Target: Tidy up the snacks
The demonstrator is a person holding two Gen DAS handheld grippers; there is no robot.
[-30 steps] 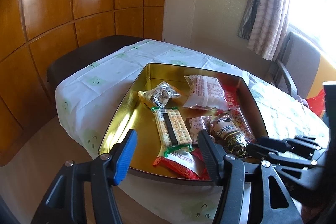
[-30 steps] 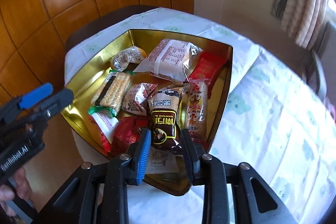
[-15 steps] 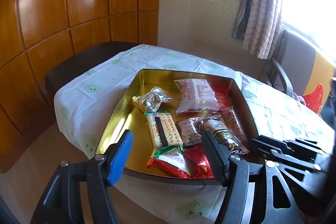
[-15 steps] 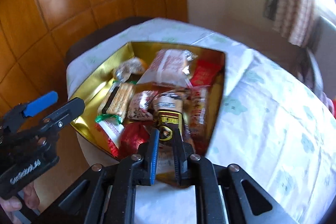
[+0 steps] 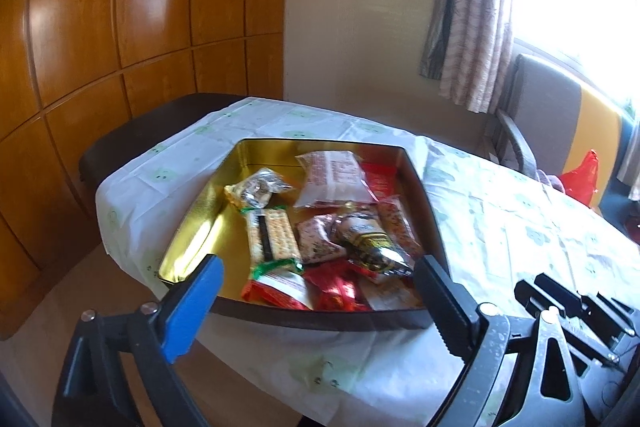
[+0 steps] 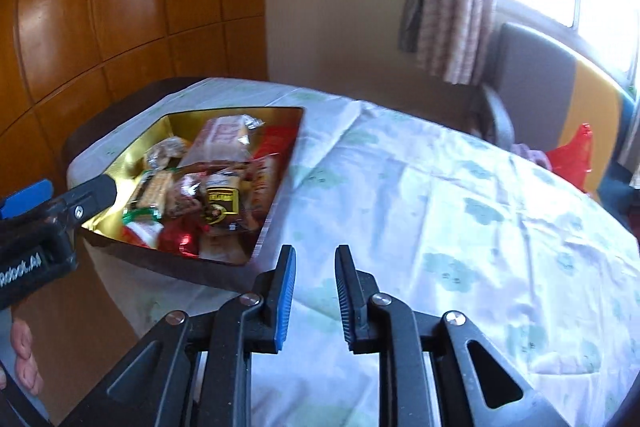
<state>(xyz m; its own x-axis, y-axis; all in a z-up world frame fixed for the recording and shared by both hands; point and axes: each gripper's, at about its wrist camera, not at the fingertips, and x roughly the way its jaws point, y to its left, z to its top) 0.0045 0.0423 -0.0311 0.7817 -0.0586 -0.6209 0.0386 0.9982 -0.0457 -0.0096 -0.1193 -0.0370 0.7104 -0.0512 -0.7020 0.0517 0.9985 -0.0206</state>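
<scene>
A gold tin tray (image 5: 200, 227) sits on the table's near left corner and holds several snack packets: a cracker pack (image 5: 274, 233), a white-and-red bag (image 5: 334, 177), a brown-and-yellow packet (image 5: 370, 241), red wrappers (image 5: 334, 291). The tray also shows in the right wrist view (image 6: 132, 159). My left gripper (image 5: 316, 283) is open and empty, held in front of the tray's near rim. My right gripper (image 6: 316, 267) is open a little and empty, above the tablecloth to the right of the tray. The brown-and-yellow packet (image 6: 222, 201) lies in the tray.
The table wears a white cloth with green prints (image 6: 460, 227). A grey chair (image 5: 536, 115) and a red bag (image 5: 580, 179) stand at the far right under a curtained window. A dark bench (image 5: 132, 143) and wood panelling are on the left.
My right gripper let go of the brown-and-yellow packet, pulled back out of the tray and swung right over the cloth. My left gripper drew back and tilted up.
</scene>
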